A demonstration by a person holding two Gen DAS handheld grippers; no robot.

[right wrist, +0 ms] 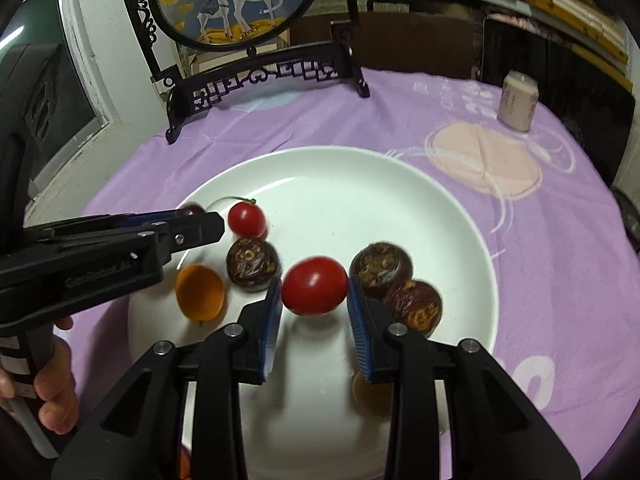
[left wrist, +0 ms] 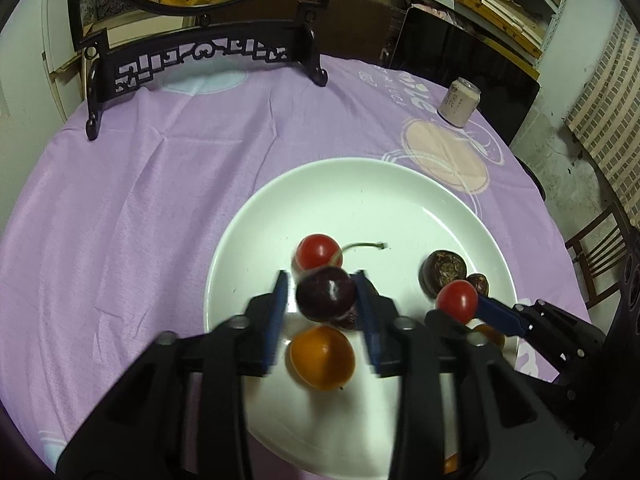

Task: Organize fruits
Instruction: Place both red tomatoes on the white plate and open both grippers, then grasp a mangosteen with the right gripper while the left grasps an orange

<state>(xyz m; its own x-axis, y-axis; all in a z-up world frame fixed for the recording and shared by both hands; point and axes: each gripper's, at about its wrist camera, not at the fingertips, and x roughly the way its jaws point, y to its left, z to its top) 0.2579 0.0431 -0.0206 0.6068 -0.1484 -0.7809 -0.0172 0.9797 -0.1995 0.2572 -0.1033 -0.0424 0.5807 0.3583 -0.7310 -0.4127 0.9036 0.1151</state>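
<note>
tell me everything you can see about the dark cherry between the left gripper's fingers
The dark cherry is round, glossy and deep maroon, almost black, with a small highlight. A thin curved stem arcs away behind it. It sits between the blue pads of the left gripper above the white plate; slight gaps show at both sides, so the pads do not seem to press it. A red cherry tomato lies just behind.

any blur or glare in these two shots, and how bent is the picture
Left wrist view: the dark cherry and blue pads smear with motion blur; plate shows soft glare. Right wrist view: tomato slightly blurred, can soft; both fisheye, edges curved, corners black.
</note>
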